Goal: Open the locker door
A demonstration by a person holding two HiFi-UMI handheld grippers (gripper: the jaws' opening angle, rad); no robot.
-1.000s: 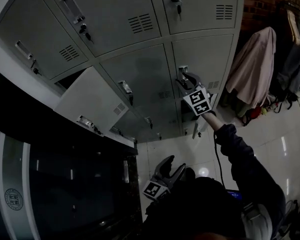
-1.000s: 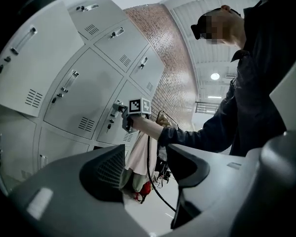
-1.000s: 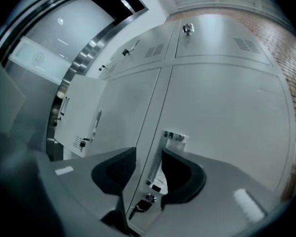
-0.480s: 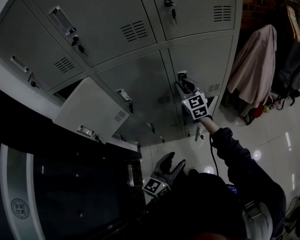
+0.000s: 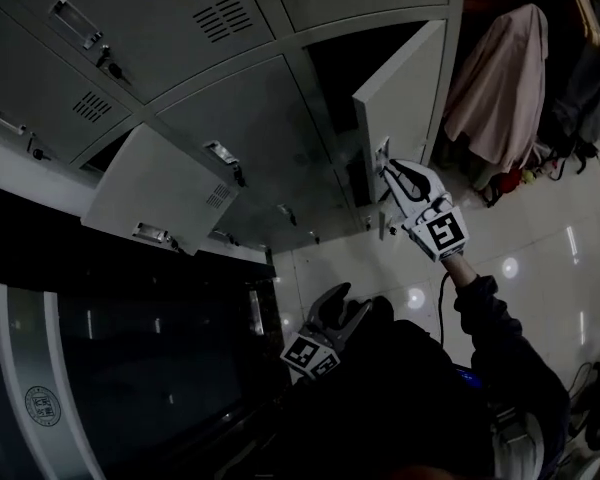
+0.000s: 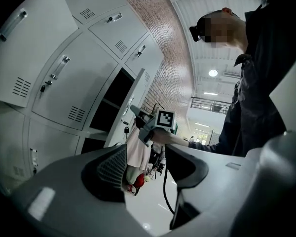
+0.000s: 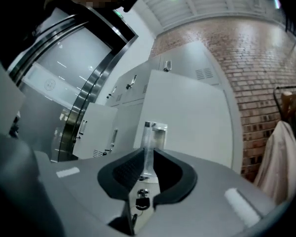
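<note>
Subject: the locker door (image 5: pixel 400 93), plain grey metal. In the head view it sits at 1 o'clock, swung out from its frame. The compartment behind it is black and its contents cannot be made out.

The right gripper (image 5: pixel 388 163) is at the door's free edge, at about 5 o'clock from the door's middle. In the right gripper view its jaws are closing. They pinch the handle (image 7: pixel 148 132), a narrow upright metal pull, and a pad presses on each of its sides. A key (image 7: pixel 140 201) hangs in the lock directly below, at 6 o'clock, partly cut off by the jaw bodies. In the head view the gripper covers the handle.

The left gripper (image 5: pixel 348 303) is held low at 6 o'clock, well apart from the lockers (image 5: pixel 230 118). Its jaws are spread and narrowing, with nothing between them. The person's dark clothing hides its rear.

A pale coat (image 5: pixel 495 78) hangs at 2 o'clock, and its lower end is lost in shadow.
</note>
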